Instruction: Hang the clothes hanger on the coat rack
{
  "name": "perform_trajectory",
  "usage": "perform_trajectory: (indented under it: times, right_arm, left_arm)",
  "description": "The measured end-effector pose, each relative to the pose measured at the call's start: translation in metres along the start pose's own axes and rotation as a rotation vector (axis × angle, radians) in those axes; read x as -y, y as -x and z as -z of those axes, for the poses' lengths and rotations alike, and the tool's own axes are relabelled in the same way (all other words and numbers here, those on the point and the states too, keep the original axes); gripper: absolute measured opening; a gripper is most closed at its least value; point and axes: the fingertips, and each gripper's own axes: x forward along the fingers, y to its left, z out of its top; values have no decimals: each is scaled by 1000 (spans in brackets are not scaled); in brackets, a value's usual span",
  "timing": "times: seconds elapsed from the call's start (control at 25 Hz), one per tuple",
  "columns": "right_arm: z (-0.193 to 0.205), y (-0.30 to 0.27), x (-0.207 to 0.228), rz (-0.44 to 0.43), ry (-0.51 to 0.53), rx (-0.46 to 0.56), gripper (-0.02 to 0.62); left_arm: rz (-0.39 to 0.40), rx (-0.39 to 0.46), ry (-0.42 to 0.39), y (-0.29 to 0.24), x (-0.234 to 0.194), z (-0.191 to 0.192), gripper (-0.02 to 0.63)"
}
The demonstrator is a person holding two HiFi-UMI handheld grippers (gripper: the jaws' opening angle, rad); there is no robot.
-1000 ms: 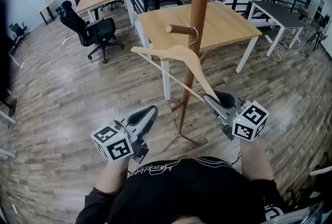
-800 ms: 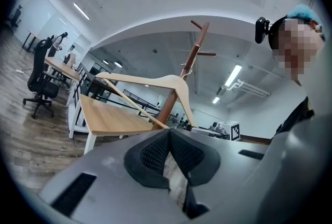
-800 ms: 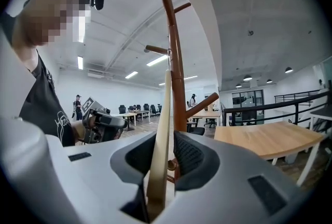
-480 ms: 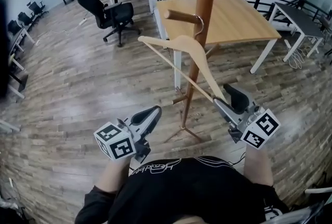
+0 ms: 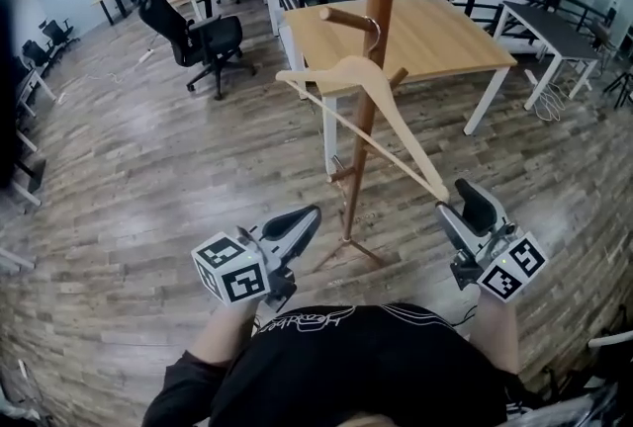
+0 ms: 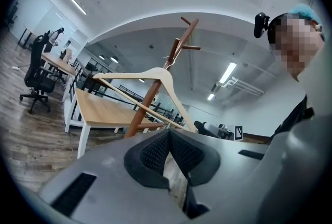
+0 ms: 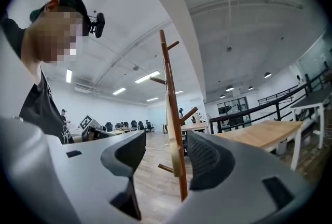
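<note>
The left hand-held gripper (image 5: 307, 215) is clenched on nothing, near and left of the coat rack (image 5: 368, 119). The clothes hanger (image 5: 356, 74) hangs on 1 peg, its long axis slanting far-left to near-right. Its low end sits just ahead of the right hand-held gripper (image 5: 453, 196), whose jaws have just been opening and hold nothing.

Clothes hanger (image 5: 348, 79) hooked on coat rack (image 5: 368, 109). Right gripper (image 5: 461, 200) right of coat rack, jaws just opening, hanger end at tips, unclamped. Left gripper (image 5: 303, 220) left of coat rack.
</note>
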Motion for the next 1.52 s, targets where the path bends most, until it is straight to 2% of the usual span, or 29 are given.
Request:
perform_trajectory:
  times: [0.16,0.32,0.6,0.76,0.88,1.12,1.32,1.52]
  right_arm:
    - [13,26,-48,38,-39,-12,255]
    - [29,45,-107,38,-65,-35,255]
    - [57,57,-222,-31,-107,-71,243]
    - [68,66,-279,-70,-88,-82,93]
    - [76,67,-310,-90,-67,-113,58]
    - [78,67,-336,-99,-143,-115,41]
    - [76,76,-334,-110,-205,-116,38]
    - [66,89,-327,-105,-224,-120,38]
  left_arm:
    - [63,-13,-16,32,26,6,8]
    - [106,-18,-24,69,50,15,8]
    - [161,-22,-17,138,87,36,8]
    - [196,-41,-4,167,107,52,8]
    - [218,-49,3,183,119,60,8]
    - [266,-49,-3,198,141,60,8]
    - [270,-59,-8,193,152,64,8]
    - [284,-63,-10,181,171,60,8]
